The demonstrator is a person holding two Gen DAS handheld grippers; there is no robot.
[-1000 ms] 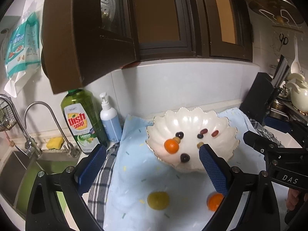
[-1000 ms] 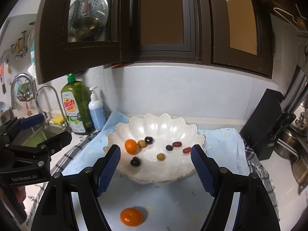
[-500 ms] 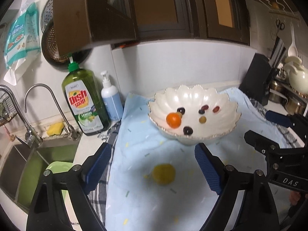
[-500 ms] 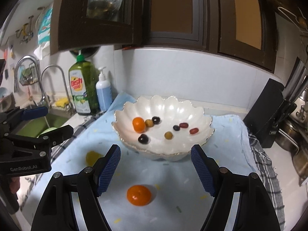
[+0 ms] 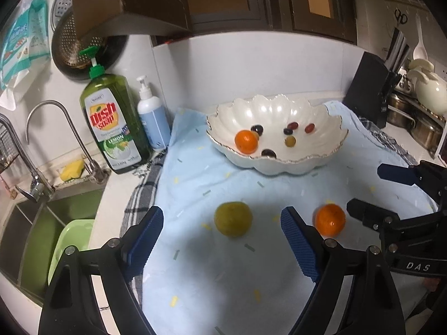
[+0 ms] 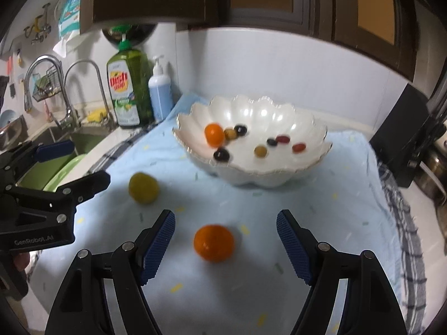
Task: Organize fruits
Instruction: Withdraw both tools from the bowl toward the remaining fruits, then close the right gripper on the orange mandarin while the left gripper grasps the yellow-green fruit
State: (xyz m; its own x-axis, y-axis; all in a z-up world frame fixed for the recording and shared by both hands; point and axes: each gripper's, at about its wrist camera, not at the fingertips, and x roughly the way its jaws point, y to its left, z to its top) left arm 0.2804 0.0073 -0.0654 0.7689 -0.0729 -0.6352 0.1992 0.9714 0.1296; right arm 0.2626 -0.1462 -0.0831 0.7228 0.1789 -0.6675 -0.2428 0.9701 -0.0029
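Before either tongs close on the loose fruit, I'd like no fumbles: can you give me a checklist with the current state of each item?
1. Left tongs open, nothing in them: ok; the jaws have just been narrowing.
2. Yellow fruit lined up between the left jaws: ok, ahead of the pads, untouched.
3. Right tongs open, nothing in them: ok.
4. Orange lined up between the right jaws: ok, not yet touched.
5. The two tongs clear of each other: ok, but the right one is close to the left tongs' right finger.
6. Room in the bowl: ok, only a few small fruits inside.
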